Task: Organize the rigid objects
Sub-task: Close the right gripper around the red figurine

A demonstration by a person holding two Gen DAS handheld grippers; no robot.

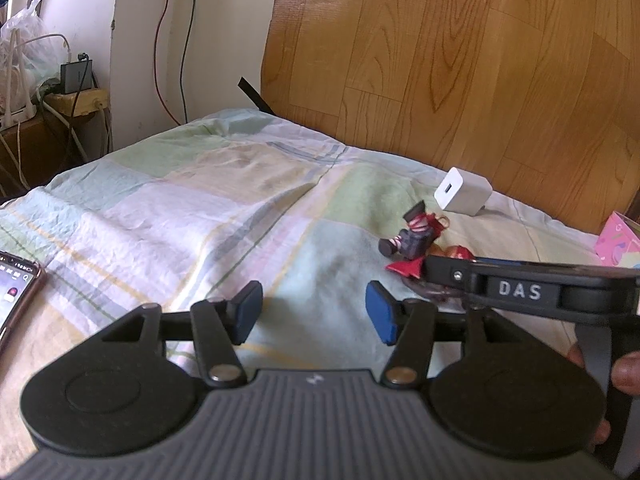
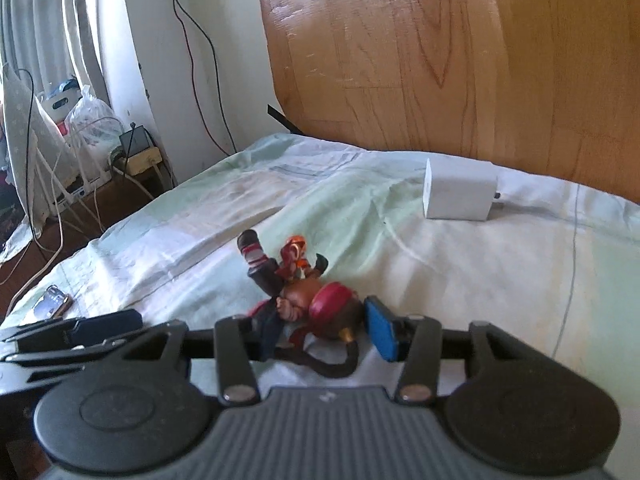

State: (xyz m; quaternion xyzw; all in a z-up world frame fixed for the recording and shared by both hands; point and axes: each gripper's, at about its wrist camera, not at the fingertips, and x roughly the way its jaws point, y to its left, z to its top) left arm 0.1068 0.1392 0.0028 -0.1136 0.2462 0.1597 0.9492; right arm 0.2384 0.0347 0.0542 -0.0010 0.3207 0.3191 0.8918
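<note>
R gripper (image 2: 320, 328) straddles the toy figure (image 2: 296, 300) lying on the bedsheet (image 2: 480, 280) w/ its head against the blue pad (image 2: 380, 328), prob. to pinch it (can't tell if it's clamped yet). L gripper (image 1: 314, 312) hangs spread and empty nearby, charger (image 1: 464, 196) beyond.

Each gripper is matte black plastic: two round discs flank a grey ribbed housing, and slim linkage arms with silver rivets run forward to the jaws. The left gripper (image 1: 313, 312) carries blue rectangular pads (image 1: 380, 317). On the right gripper (image 2: 320, 330) only one blue pad shows. Its side bears white letters "DAS" (image 1: 519, 291) and a small screw. Fingers (image 1: 628, 372), seemingly bare, wrap its handle.
</note>
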